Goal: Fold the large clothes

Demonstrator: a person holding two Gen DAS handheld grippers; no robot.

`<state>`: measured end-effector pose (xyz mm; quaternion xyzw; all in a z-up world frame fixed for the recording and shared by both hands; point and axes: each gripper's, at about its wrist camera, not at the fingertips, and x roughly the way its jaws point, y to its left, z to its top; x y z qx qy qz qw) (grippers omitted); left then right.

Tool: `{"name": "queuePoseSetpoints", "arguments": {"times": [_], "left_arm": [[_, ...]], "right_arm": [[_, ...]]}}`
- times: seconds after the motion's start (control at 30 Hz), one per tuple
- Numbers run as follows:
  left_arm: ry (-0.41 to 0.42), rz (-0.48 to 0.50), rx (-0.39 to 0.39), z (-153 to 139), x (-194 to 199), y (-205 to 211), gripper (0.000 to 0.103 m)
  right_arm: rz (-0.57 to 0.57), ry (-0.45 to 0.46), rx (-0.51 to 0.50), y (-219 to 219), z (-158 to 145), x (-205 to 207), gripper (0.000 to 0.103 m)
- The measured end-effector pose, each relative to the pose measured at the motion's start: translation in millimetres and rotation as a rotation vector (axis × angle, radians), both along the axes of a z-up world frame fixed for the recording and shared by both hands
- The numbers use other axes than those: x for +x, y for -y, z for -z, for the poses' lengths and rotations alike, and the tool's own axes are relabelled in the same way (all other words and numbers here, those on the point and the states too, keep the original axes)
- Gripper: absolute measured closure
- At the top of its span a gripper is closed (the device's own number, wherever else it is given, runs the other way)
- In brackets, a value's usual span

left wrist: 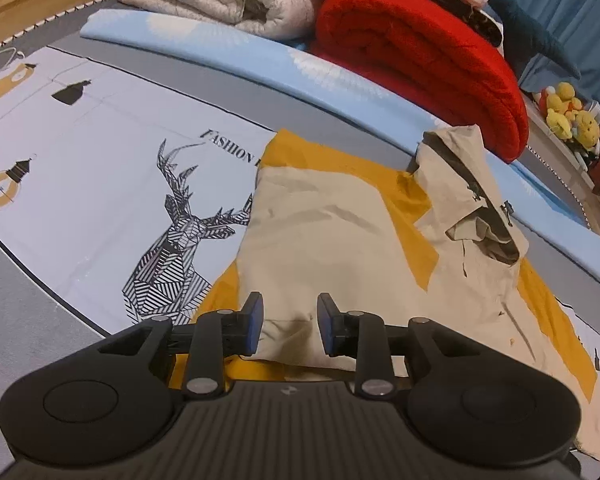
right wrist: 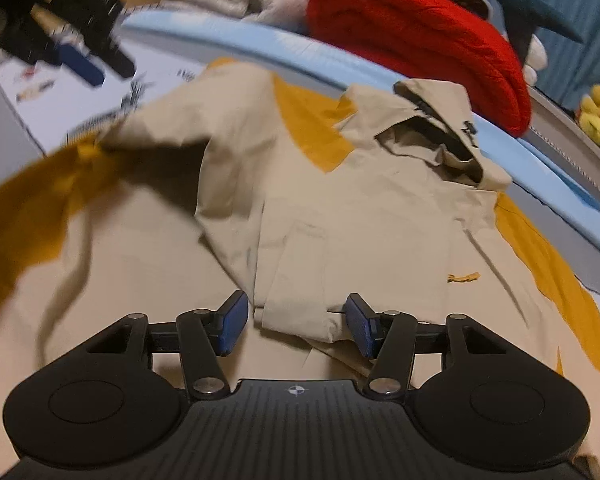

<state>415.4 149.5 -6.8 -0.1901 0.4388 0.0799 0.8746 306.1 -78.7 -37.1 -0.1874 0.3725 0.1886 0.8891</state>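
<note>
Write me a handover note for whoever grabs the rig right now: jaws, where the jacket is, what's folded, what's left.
Left gripper: jaws open, holding nothing, low over the near edge of the folded sleeve.
Right gripper: jaws open, empty, with the sleeve cuff lying between them.
Jacket: beige with yellow lining, spread on the printed bedsheet, hood toward the red blanket.
Done: a sleeve appears folded in across the body.
Left: the rest of the fold; the left side shows turned-up yellow lining, blurred in the right wrist view.
</note>
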Motion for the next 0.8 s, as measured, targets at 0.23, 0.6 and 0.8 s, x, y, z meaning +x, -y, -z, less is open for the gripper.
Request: {"name": "queuePoseSetpoints", "arguments": {"times": [0.23,0.6,0.8], "left_arm": [[-0.007,-0.012,0.003,4,5,-1,0.071],[-0.006,-0.020,0.019,6,8,0,0.071],[-0.018,-0.008,0.022,11,11,3,0.071]], "right_arm": [[-0.055,0.018,-0.101,-7,15,1,0.049],[0.246,0.171,0.223,47,-50,14,0.077],[0.792,0.304,0.431,144,-72,16,0.089]]}}
